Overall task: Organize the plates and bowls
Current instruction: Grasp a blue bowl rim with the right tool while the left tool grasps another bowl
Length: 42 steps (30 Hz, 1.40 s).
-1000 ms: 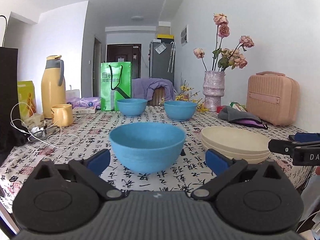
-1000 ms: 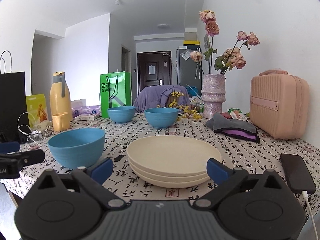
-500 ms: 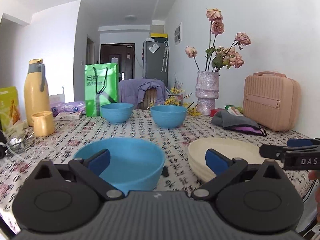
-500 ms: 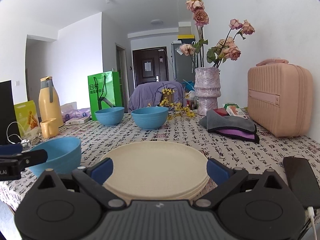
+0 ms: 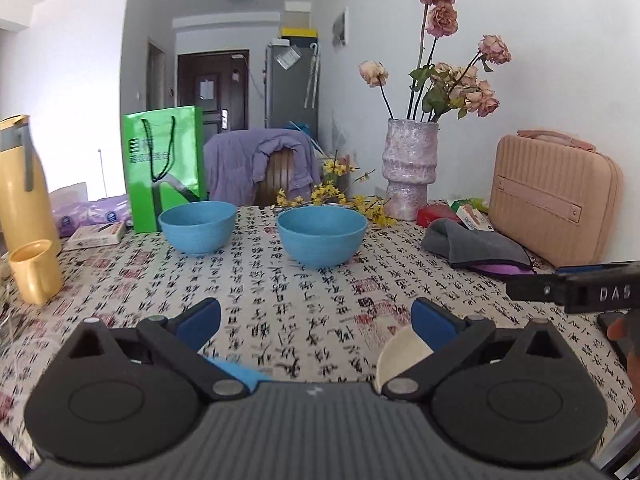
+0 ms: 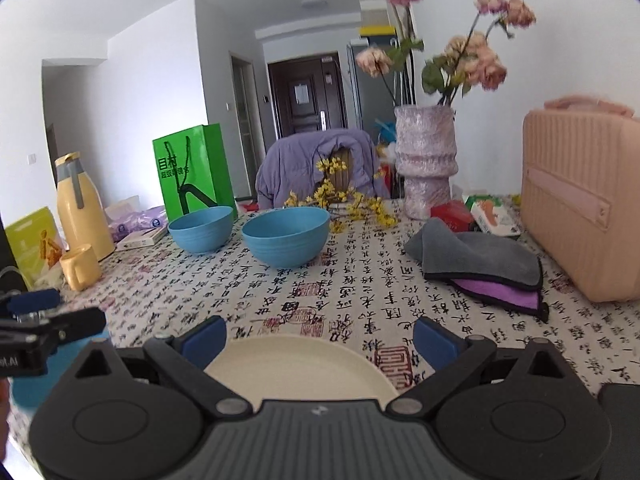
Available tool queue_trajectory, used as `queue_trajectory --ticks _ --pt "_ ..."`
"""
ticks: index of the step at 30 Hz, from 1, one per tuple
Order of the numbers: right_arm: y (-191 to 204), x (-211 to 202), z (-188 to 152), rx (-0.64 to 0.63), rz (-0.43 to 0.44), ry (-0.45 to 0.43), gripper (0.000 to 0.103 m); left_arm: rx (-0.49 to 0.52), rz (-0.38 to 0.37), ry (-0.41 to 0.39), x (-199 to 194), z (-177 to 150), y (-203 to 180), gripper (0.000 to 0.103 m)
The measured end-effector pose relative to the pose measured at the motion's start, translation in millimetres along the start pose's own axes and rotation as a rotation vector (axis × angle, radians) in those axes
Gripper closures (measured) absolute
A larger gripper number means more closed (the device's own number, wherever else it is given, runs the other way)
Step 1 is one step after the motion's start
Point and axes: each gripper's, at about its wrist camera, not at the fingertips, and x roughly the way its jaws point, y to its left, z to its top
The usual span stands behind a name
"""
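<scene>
Two blue bowls stand at the far side of the table, a left bowl (image 5: pixel 197 227) (image 6: pixel 201 227) and a right bowl (image 5: pixel 322 235) (image 6: pixel 285 236). A third blue bowl lies just under my left gripper (image 5: pixel 316 322); only a sliver of its rim (image 5: pixel 236 372) shows, and its side shows in the right wrist view (image 6: pixel 28 390). A stack of cream plates (image 6: pixel 298 370) sits below my right gripper (image 6: pixel 320 336); its edge (image 5: pixel 400 354) shows in the left wrist view. Both grippers are open and empty, above the table.
A yellow cup (image 5: pixel 34 272) and yellow thermos (image 5: pixel 20 184) stand at left, a green bag (image 5: pixel 166 166) behind the bowls. A vase of roses (image 5: pixel 408 172), folded cloths (image 6: pixel 484 268), a pink case (image 6: pixel 580 204) and a black phone (image 6: pixel 620 412) are at right.
Both grippers moved forward and up over the table. The near blue bowl and the plate stack slid down in view, now mostly hidden under the grippers. Jaws stayed open.
</scene>
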Motion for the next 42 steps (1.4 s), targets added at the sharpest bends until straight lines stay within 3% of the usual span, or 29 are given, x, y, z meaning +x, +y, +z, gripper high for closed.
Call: queue_trajectory --ticks 4,10,18,23,27,29,32,34,38,42 --pt "-19 31 39 0.062 0.086 0.088 0.003 0.014 -0.077 0.059 39 36 12 0.000" --pt "-49 104 104 0.201 0.219 0.279 0.004 -0.014 -0.119 0.200 130 87 38 0.000" --pt "-49 239 151 0.305 0.194 0.474 0.016 -0.140 -0.172 0.390 260 117 70 0.001" --pt "-36 307 153 0.270 0.096 0.519 0.034 -0.228 -0.097 0.462 314 116 87 0.024" --pt "-31 338 148 0.262 0.058 0.525 0.038 -0.237 -0.064 0.485 338 108 95 0.043" --pt "-29 347 145 0.253 0.045 0.523 0.054 -0.248 -0.054 0.500 344 104 98 0.063" --pt "-28 356 141 0.239 0.025 0.533 0.077 -0.261 -0.093 0.504 346 101 98 0.078" --pt "-26 357 139 0.218 0.015 0.531 0.086 -0.241 -0.115 0.502 344 101 93 0.089" --pt "-12 347 139 0.116 -0.034 0.517 0.091 -0.185 -0.092 0.492 329 106 77 0.091" --pt "-13 324 144 0.125 -0.030 0.500 0.091 -0.204 -0.114 0.479 306 114 73 0.092"
